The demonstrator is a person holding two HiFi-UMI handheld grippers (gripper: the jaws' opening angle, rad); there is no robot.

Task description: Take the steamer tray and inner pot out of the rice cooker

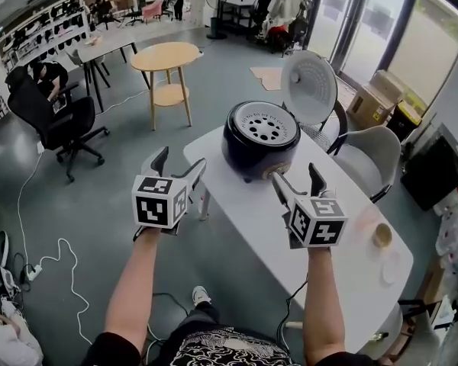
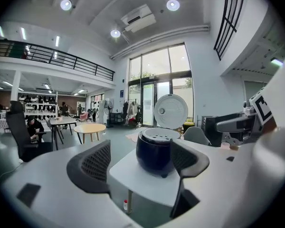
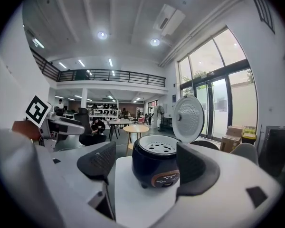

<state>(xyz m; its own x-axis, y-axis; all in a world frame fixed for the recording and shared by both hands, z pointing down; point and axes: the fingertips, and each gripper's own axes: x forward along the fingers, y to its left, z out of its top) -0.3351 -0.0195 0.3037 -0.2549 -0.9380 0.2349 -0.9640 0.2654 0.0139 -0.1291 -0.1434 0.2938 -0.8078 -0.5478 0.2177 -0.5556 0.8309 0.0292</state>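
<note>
A dark blue rice cooker [image 1: 258, 142] stands on the white table [image 1: 252, 219] with its lid [image 1: 309, 86] swung up and back. A pale steamer tray [image 1: 267, 126] with round holes lies in its mouth; the inner pot beneath is hidden. The cooker [image 2: 156, 150] also shows in the left gripper view, and the cooker [image 3: 157, 165] in the right gripper view, with the tray [image 3: 159, 148] on top. My left gripper [image 1: 179, 166] hovers open off the table's left edge. My right gripper [image 1: 298, 181] is open above the table, just in front of the cooker. Neither touches anything.
A small cup [image 1: 382, 235] sits on the table at the right. Grey chairs [image 1: 366, 158] stand behind the table. A round wooden side table [image 1: 166, 58] and a black office chair [image 1: 49, 117] stand on the floor to the left. Cables [image 1: 57, 258] trail on the floor.
</note>
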